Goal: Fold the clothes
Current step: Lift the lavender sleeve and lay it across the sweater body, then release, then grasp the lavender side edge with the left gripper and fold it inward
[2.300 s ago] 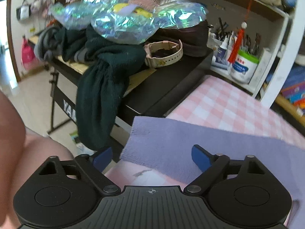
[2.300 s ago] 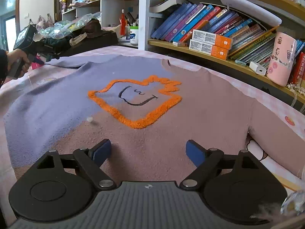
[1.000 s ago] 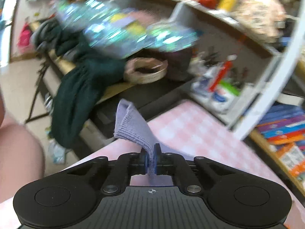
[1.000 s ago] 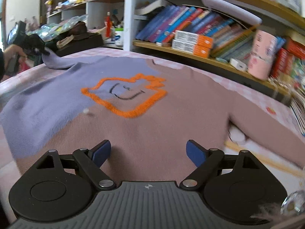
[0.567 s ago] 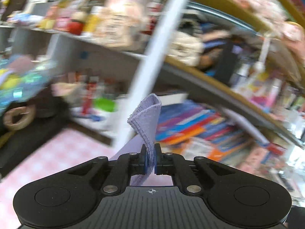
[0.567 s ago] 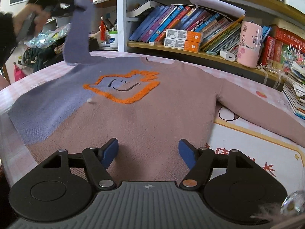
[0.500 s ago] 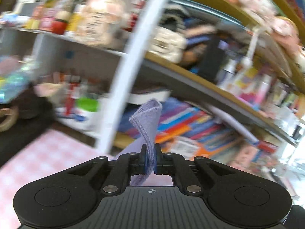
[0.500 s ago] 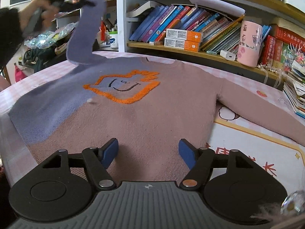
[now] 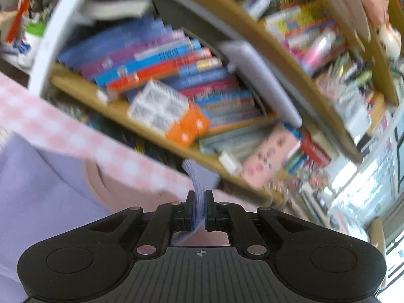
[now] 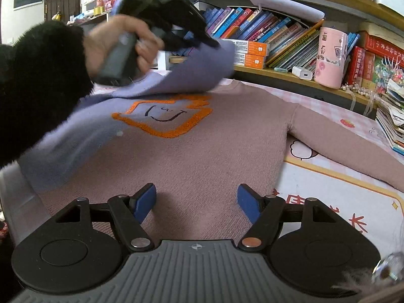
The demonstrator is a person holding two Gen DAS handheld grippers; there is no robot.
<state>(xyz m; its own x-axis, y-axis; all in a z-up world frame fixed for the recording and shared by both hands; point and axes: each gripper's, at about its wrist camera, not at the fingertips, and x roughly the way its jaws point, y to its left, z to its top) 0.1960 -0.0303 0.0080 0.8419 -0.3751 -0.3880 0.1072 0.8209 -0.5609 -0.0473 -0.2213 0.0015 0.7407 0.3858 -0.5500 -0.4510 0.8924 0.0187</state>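
Note:
A lilac and dusty-pink sweater [image 10: 192, 151] with an orange outlined face lies flat on the pink table cover. My left gripper [image 9: 199, 202] is shut on the lilac sleeve cuff [image 9: 199, 176]. In the right wrist view the left gripper [image 10: 212, 44] holds the lilac sleeve [image 10: 186, 75] lifted and carried over the sweater's chest. My right gripper [image 10: 195, 202] is open and empty, just above the sweater's hem. The pink right sleeve [image 10: 353, 139] lies stretched out to the right.
A bookshelf with books [image 10: 265, 32], orange boxes [image 10: 250, 50], a white charger [image 10: 303, 73] and a pink tin [image 10: 330, 58] runs along the table's far edge. A stack of books [image 10: 394, 121] sits at the far right.
My left gripper has carried the lilac sleeve from high at the left to the right and down over the sweater's chest. My right gripper has stayed open above the hem.

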